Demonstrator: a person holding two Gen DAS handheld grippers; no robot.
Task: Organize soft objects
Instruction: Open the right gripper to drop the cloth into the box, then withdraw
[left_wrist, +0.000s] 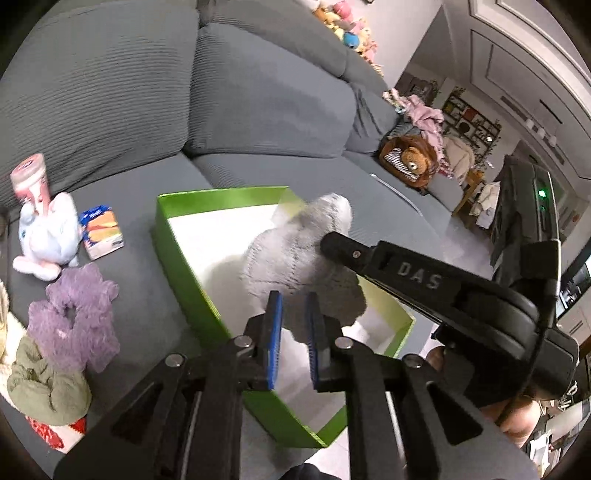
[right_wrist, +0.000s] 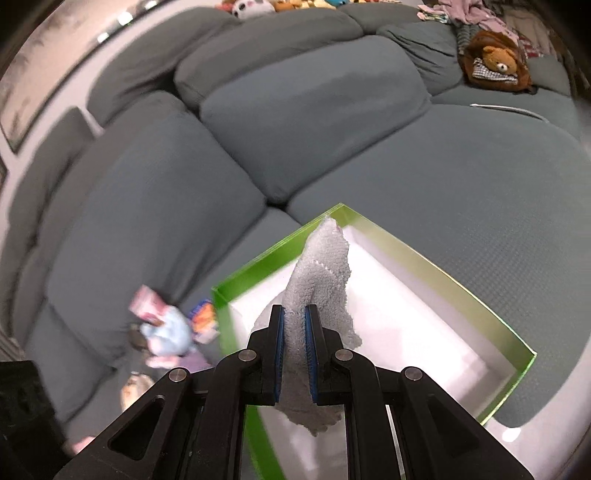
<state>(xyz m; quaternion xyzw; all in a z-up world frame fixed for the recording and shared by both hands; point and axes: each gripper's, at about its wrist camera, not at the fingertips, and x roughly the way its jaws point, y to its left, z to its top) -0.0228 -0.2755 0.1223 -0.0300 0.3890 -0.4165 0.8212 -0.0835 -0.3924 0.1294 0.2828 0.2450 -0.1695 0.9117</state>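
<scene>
A green box (left_wrist: 173, 236) (right_wrist: 443, 273) with a white inside stands on the grey sofa seat. A fluffy grey cloth (left_wrist: 288, 254) (right_wrist: 325, 266) hangs over the inside of the box. My right gripper (right_wrist: 294, 310) is shut on it mid-length, with cloth sticking out past the tips and sagging below the pads. In the left wrist view the right gripper (left_wrist: 330, 240) reaches in from the right. My left gripper (left_wrist: 293, 299) hovers over the box's near side, blue pads a narrow gap apart. The cloth's lower edge shows through that gap; nothing looks pinched.
Left of the box lie a pale blue plush bunny (left_wrist: 50, 232) (right_wrist: 166, 332), a pink canister (left_wrist: 31, 181), a tissue packet (left_wrist: 101, 232), a purple scrunchie (left_wrist: 74, 317) and an olive one (left_wrist: 44, 384). A teddy bear (left_wrist: 412, 162) (right_wrist: 496, 62) sits further along the sofa.
</scene>
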